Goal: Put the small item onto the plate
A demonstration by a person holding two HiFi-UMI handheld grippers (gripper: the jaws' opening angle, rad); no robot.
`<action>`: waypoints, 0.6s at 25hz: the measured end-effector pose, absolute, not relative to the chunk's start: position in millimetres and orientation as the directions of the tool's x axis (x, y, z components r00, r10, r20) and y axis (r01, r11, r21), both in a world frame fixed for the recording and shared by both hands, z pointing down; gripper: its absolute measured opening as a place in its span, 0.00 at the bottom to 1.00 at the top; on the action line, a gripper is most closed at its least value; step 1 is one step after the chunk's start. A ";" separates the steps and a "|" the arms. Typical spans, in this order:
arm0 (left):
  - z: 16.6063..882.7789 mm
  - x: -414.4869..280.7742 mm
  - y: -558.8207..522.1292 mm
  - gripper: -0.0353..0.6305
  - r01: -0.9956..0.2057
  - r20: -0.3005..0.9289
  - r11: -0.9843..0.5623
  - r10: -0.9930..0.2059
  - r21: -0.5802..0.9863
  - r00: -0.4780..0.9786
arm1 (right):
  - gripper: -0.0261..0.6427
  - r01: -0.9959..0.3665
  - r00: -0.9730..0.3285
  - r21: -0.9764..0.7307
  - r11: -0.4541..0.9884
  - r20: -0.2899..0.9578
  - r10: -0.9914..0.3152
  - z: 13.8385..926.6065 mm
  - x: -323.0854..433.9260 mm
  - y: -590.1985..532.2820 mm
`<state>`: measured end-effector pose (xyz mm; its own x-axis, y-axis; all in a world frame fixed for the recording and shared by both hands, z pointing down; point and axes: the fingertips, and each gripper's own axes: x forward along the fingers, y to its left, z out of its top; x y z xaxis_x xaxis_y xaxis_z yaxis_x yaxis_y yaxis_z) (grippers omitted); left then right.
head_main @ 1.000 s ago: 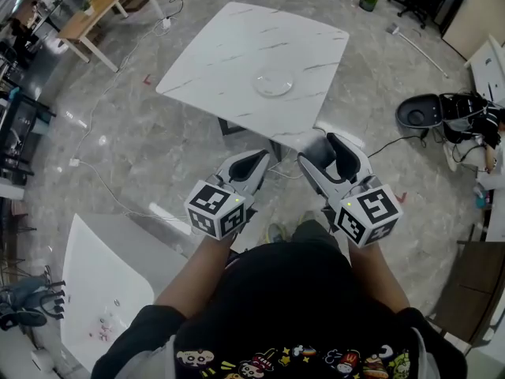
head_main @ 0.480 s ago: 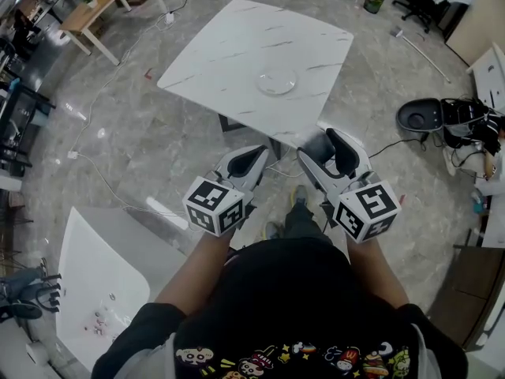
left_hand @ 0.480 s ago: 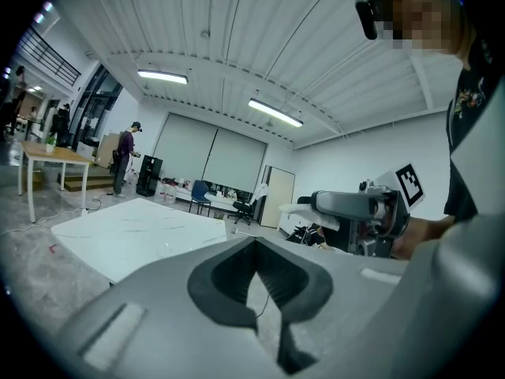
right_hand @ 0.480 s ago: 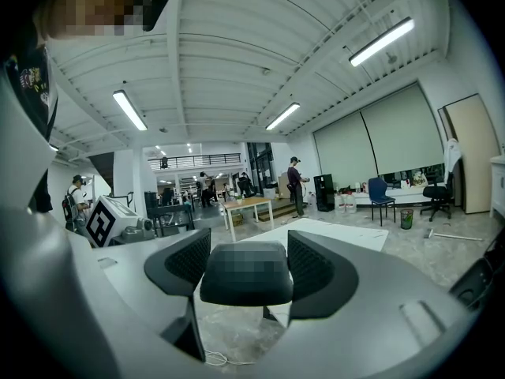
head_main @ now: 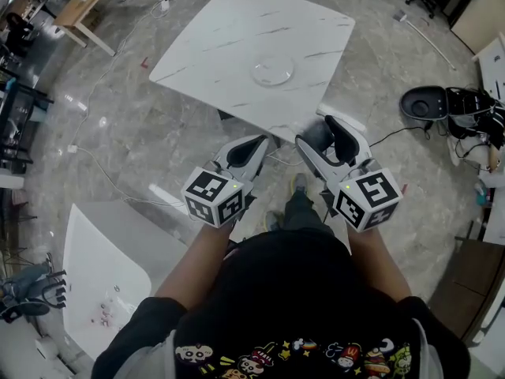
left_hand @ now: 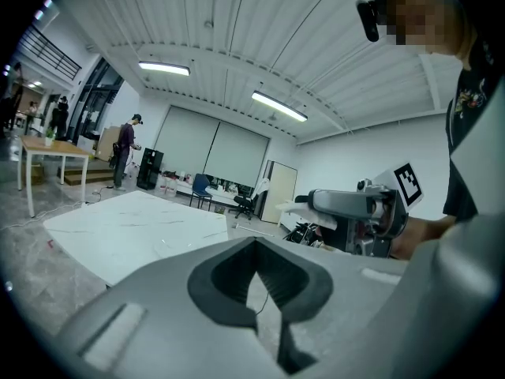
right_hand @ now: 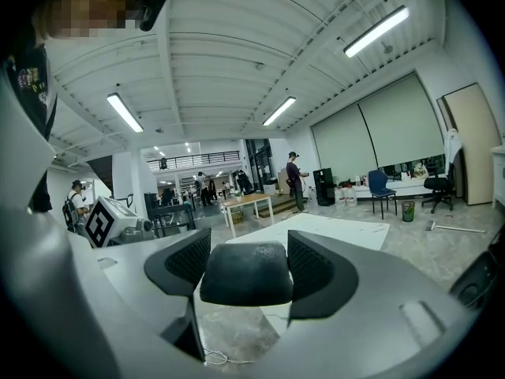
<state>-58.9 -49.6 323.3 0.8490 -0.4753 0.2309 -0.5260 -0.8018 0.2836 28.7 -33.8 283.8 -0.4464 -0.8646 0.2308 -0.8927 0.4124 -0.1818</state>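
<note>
A clear glass plate [head_main: 272, 71] lies on the white marble table [head_main: 229, 46], well ahead of both grippers. My right gripper [head_main: 327, 139] is held in front of the person's body, short of the table's near edge, and is shut on a small dark grey item [head_main: 316, 142]. In the right gripper view that item [right_hand: 245, 279] fills the gap between the jaws of the right gripper [right_hand: 246, 267]. My left gripper [head_main: 246, 150] is held beside it. Its jaws meet with nothing between them in the left gripper view [left_hand: 254, 243].
A second white table [head_main: 102, 267] with several small bits stands at the lower left. A wooden table [head_main: 87, 6] is at the far left, and cables [head_main: 118, 196] run over the floor. Black equipment [head_main: 426, 105] sits on the floor at the right. People stand far off.
The person has stepped forward a little, so the marble table sits slightly higher in the head view. Both grippers keep their pose, the right one still holding the dark item.
</note>
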 end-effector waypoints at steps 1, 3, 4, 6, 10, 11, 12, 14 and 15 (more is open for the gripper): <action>324.7 -55.1 -54.9 0.06 -0.528 0.235 -0.800 -0.476 0.285 0.848 | 0.53 -0.891 -0.450 -0.184 0.415 0.234 -0.862 285.3 31.6 -39.5; 328.1 -46.4 -67.2 0.06 -0.533 0.243 -0.796 -0.477 0.288 0.844 | 0.53 -0.886 -0.459 -0.192 0.421 0.241 -0.855 289.6 38.5 -52.9; 330.0 -41.8 -73.9 0.06 -0.535 0.248 -0.793 -0.478 0.289 0.843 | 0.53 -0.883 -0.464 -0.197 0.425 0.245 -0.851 292.3 42.1 -60.2; 333.6 -33.7 -87.6 0.06 -0.543 0.256 -0.787 -0.482 0.294 0.838 | 0.53 -0.876 -0.477 -0.206 0.435 0.253 -0.841 297.3 48.2 -75.6; 339.7 -20.2 -114.3 0.06 -0.567 0.278 -0.766 -0.498 0.304 0.822 | 0.53 -0.859 -0.508 -0.222 0.461 0.262 -0.821 303.1 60.1 -107.5; 341.5 -16.2 -121.4 0.06 -0.574 0.283 -0.760 -0.503 0.306 0.817 | 0.53 -0.854 -0.516 -0.226 0.468 0.263 -0.815 304.7 64.1 -115.9; 343.6 -12.0 -128.7 0.06 -0.581 0.290 -0.754 -0.507 0.307 0.812 | 0.53 -0.849 -0.524 -0.231 0.475 0.264 -0.809 306.8 68.3 -124.2; 349.1 -3.0 -142.8 0.05 -0.596 0.305 -0.741 -0.517 0.309 0.800 | 0.53 -0.838 -0.543 -0.241 0.490 0.267 -0.796 311.9 77.4 -140.3; 352.0 1.5 -149.8 0.05 -0.605 0.313 -0.734 -0.522 0.309 0.793 | 0.53 -0.832 -0.552 -0.247 0.498 0.268 -0.789 314.6 82.1 -148.2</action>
